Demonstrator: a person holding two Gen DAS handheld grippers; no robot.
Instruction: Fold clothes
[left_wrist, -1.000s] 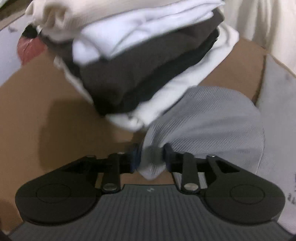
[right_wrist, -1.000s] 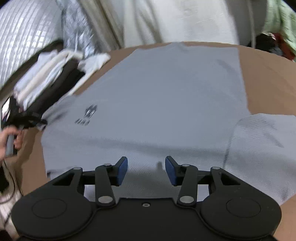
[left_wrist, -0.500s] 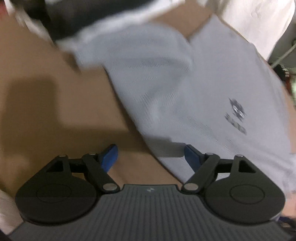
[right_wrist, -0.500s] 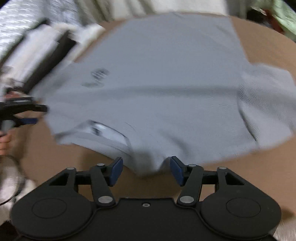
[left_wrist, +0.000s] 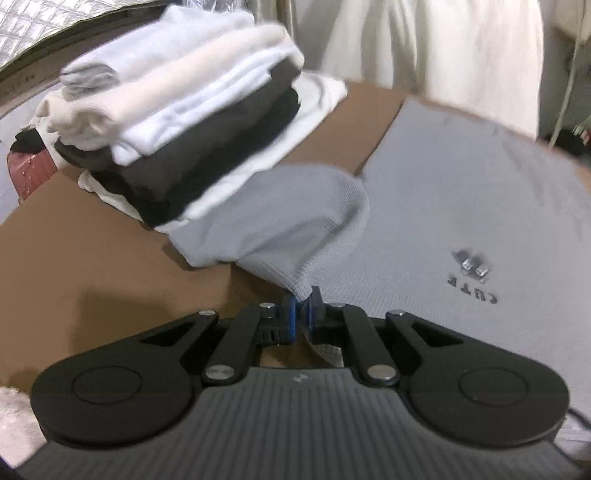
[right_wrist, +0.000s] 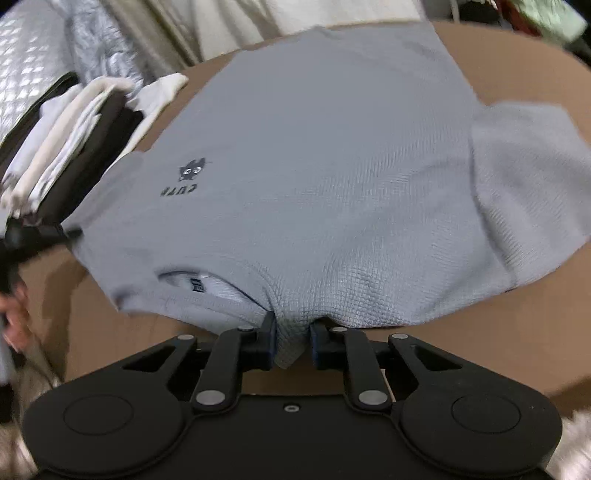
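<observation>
A grey waffle-knit T-shirt (right_wrist: 332, 155) with a small dark cat logo lies front-up on the brown table (right_wrist: 517, 332). It also shows in the left wrist view (left_wrist: 480, 206). My left gripper (left_wrist: 302, 314) is shut on the shirt near its left sleeve (left_wrist: 288, 221), which is bunched and lifted. My right gripper (right_wrist: 291, 343) is shut on the shirt's near edge beside the collar (right_wrist: 207, 288). The right sleeve (right_wrist: 528, 192) lies flat, spread out to the right.
A stack of folded white, cream and dark clothes (left_wrist: 177, 122) stands on the table just left of the shirt, touching the sleeve; it also shows in the right wrist view (right_wrist: 70, 147). A red object (left_wrist: 26, 170) sits at the far left. A person in white stands behind the table.
Half a second ago both grippers were open at the shirt's edge. Now the left has shut on the shirt by the sleeve and the right on the edge beside the collar.
</observation>
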